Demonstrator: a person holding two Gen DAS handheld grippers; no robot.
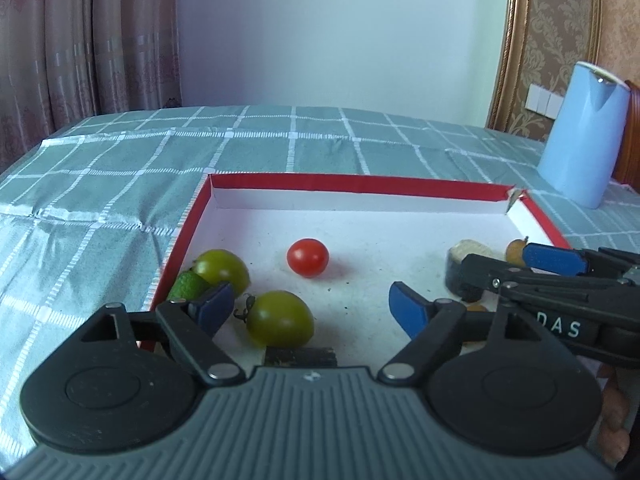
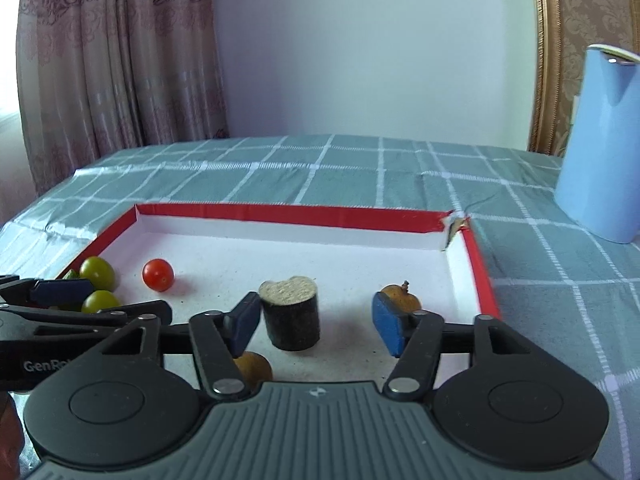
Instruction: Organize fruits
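A red-rimmed white tray (image 1: 340, 181) (image 2: 304, 213) lies on the checked tablecloth. In it lie a red tomato (image 1: 307, 257) (image 2: 158, 275), two green tomatoes (image 1: 222, 267) (image 1: 279, 318) (image 2: 97, 273) (image 2: 100, 301), a small green fruit (image 1: 185, 285) at the left wall, a dark cut cylinder with a pale top (image 2: 289, 313) (image 1: 466, 256), and two brown fruits (image 2: 400, 298) (image 2: 252, 368). My left gripper (image 1: 316, 304) is open, over the near green tomato. My right gripper (image 2: 316, 320) is open, its fingers either side of the dark cylinder.
A tall light-blue jug (image 1: 582, 132) (image 2: 604, 140) stands on the cloth beyond the tray's right far corner, which is torn (image 2: 452, 226). Curtains hang at the left and a white wall is behind the table.
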